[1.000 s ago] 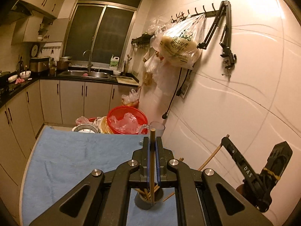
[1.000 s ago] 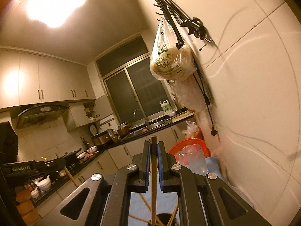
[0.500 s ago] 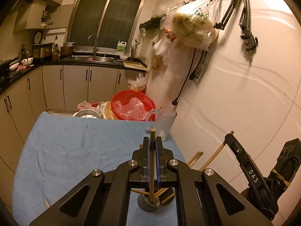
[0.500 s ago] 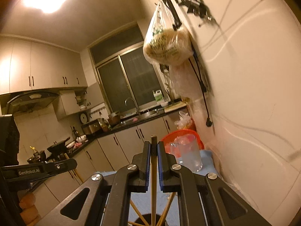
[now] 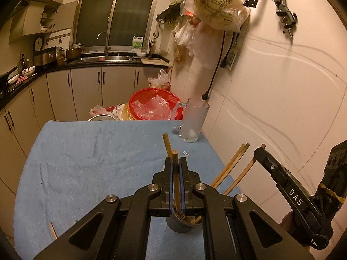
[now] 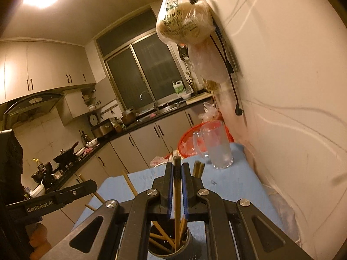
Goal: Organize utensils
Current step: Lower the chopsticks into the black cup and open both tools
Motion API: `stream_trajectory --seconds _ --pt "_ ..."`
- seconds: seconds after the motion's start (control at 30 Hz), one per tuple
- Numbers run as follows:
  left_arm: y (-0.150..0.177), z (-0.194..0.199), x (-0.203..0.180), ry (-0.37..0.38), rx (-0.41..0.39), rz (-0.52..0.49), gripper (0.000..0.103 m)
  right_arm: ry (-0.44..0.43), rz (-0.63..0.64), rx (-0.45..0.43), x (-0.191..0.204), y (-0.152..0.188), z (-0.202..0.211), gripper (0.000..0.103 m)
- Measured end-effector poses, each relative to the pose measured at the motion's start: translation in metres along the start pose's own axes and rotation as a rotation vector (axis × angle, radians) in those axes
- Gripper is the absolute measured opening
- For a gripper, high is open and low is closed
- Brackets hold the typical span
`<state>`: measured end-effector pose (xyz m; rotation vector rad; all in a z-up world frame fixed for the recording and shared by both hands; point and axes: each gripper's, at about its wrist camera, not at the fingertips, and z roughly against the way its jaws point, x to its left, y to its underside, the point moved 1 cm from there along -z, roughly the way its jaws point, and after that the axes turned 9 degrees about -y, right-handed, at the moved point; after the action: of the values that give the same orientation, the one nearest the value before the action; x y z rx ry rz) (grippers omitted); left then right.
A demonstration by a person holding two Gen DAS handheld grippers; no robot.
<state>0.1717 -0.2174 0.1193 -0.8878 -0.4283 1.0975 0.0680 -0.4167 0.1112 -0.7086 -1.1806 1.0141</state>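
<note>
A dark round holder (image 5: pixel 181 225) with several wooden chopsticks stands on the blue cloth (image 5: pixel 86 151); it also shows in the right wrist view (image 6: pixel 171 244). My left gripper (image 5: pixel 175 162) is shut on a chopstick (image 5: pixel 176 173) whose lower end is in the holder. My right gripper (image 6: pixel 177 169) is shut on another chopstick (image 6: pixel 177 195) that reaches down into the holder. The right gripper's body shows at the right of the left wrist view (image 5: pixel 288 192). The left gripper's body shows at the left of the right wrist view (image 6: pixel 54 199).
A frosted glass mug (image 5: pixel 193 119) stands at the cloth's far right corner, with a red basket (image 5: pixel 154 106) behind it. A loose chopstick (image 5: pixel 52 230) lies on the cloth at the near left. The white wall (image 5: pixel 282 97) runs close on the right.
Both cameras have tilted down and both grippers have come lower over the holder. The held chopsticks now reach into it among the others.
</note>
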Motion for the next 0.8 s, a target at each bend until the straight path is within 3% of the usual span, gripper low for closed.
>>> stream_trajectory --seconds 0.3,0.8 --pt "0.009 -0.01 -0.004 -0.051 0.004 -0.033 0.008 0.009 -0.008 0.029 -0.003 0.007 -0.009 0.008" --pt "0.007 -0.004 -0.002 -0.058 -0.001 -0.033 0.01 -0.013 -0.004 0.023 -0.001 -0.002 0.004 0.01"
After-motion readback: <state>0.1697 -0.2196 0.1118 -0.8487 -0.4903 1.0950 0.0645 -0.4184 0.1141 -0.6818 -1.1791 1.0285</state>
